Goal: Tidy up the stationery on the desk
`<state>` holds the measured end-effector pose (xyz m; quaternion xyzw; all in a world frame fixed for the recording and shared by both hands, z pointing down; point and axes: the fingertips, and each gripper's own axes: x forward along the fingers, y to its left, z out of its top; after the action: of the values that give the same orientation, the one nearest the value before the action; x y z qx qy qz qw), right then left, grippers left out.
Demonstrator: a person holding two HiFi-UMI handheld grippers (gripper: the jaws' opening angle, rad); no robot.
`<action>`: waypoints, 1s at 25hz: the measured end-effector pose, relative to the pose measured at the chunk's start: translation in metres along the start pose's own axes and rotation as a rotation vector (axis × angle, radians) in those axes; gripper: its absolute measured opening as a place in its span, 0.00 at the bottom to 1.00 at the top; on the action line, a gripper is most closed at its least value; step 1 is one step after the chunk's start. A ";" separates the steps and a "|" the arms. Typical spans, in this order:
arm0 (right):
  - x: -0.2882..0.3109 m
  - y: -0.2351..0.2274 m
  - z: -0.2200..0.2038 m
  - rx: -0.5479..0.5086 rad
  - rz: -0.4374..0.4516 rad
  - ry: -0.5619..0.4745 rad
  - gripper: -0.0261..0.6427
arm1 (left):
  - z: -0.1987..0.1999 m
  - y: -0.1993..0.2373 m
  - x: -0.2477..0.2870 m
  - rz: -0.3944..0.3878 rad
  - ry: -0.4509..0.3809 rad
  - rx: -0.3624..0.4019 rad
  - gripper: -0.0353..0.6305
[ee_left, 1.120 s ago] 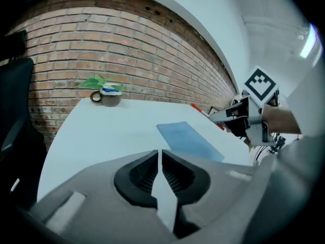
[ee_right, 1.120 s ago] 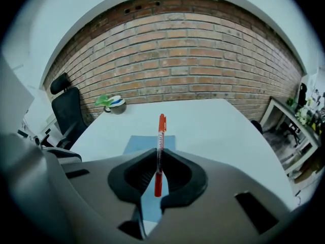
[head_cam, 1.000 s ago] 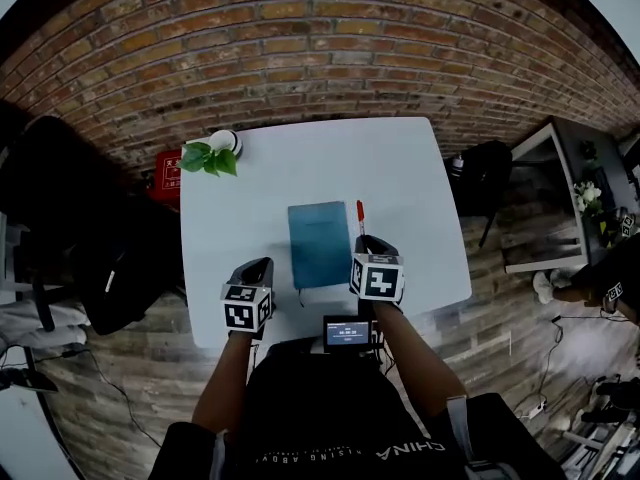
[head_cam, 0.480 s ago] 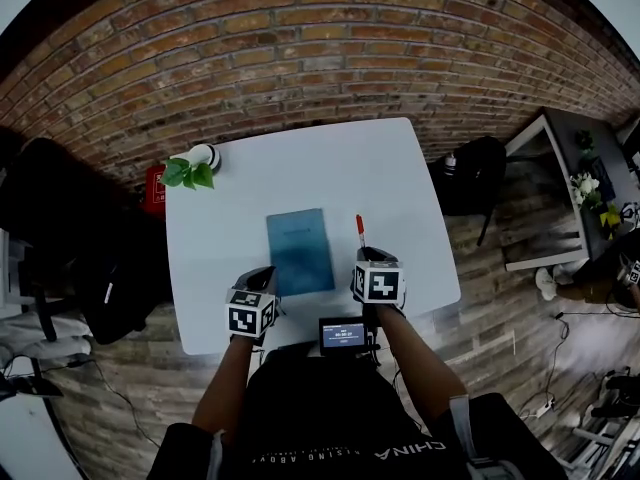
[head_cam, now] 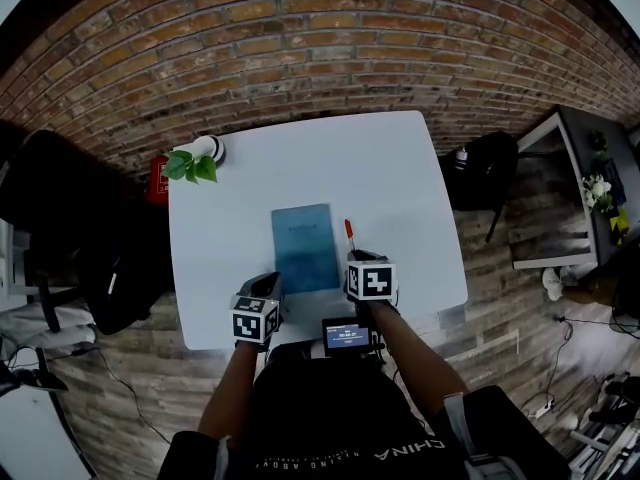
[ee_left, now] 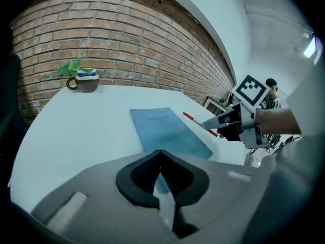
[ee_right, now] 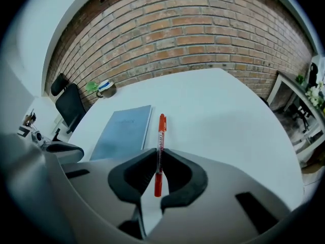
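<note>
White worktop (head_cam: 400,178) fills the middle. At its near edge the left claw (ee_left: 160,159) is clenched on nothing; the right claw (ee_right: 157,159) grips a red pen (ee_right: 161,131) pointing away. Just left of the pen lies a blue notebook (head_cam: 305,246). Far left stands a leafy mug (head_cam: 208,150), a brick wall (head_cam: 320,48) behind it.

A teal-blue notebook (head_cam: 305,248) and a red-orange pen (ee_right: 161,128) sit mid-frame on a white table (head_cam: 400,168). Reddish-brown brick wall (head_cam: 300,48) fills the top, with green leaves (head_cam: 190,166) upper left and black-and-white square-patterned cubes (head_cam: 371,280) lower centre.
</note>
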<state>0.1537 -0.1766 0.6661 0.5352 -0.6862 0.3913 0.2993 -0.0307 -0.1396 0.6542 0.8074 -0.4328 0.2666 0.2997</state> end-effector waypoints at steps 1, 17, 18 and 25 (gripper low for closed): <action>0.002 0.002 -0.001 0.007 0.010 0.008 0.11 | -0.002 0.001 0.000 0.004 0.005 0.000 0.07; 0.017 0.026 -0.007 0.034 0.097 0.052 0.11 | -0.015 0.013 -0.003 0.032 0.031 -0.026 0.07; 0.018 0.027 -0.007 0.037 0.101 0.052 0.11 | -0.015 0.013 -0.003 0.033 0.031 -0.026 0.07; 0.020 0.032 -0.010 0.045 0.139 0.054 0.12 | -0.013 0.013 -0.004 0.029 0.020 -0.032 0.07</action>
<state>0.1176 -0.1743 0.6808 0.4822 -0.7045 0.4406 0.2776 -0.0455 -0.1343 0.6634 0.7933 -0.4456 0.2721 0.3132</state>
